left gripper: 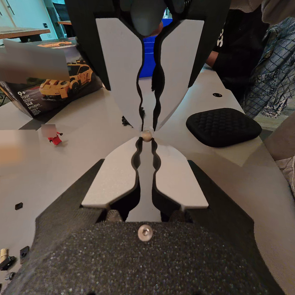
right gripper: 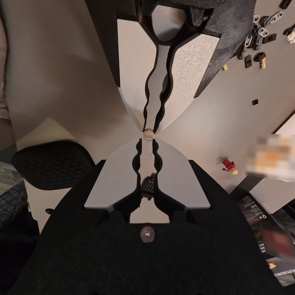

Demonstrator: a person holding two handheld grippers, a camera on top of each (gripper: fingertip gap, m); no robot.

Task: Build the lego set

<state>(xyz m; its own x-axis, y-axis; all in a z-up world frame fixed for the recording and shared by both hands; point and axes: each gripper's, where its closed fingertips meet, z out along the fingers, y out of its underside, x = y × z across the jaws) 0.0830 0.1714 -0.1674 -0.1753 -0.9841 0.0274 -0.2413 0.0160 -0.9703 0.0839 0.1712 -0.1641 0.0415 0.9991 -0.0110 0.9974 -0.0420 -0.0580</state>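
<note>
While the two tools are held tip to tip above the white matte tabletop (left gripper: 76, 167), a small, rounded, translucent pale lego piece (left gripper: 146, 135) is seen exactly at their meeting point. The left gripper (left gripper: 146, 141) is brought in from below in its own view, and the right gripper (left gripper: 148, 127) from directly opposite, so both long axes lie along one line with the piece between them. Each pair of white-faced, black wavy-edged fingers is narrowed to about the width of the piece; which pair actually bears it cannot be told. Neither tool is nearer, so the coming move is judged to turn on keeping that shared axis straight.

A black studded lego plate (right gripper: 147, 186) is glimpsed on the table beneath the right gripper (right gripper: 146, 141), just behind its tips. A scatter of small black, grey and tan loose parts (right gripper: 261, 36) is laid beyond the left gripper (right gripper: 150, 129). A red minifigure (left gripper: 55, 138), a dark cardboard box picturing a yellow car (left gripper: 63, 89) and a black quilted soft pad (left gripper: 223, 127) are set well apart from the work.
</note>
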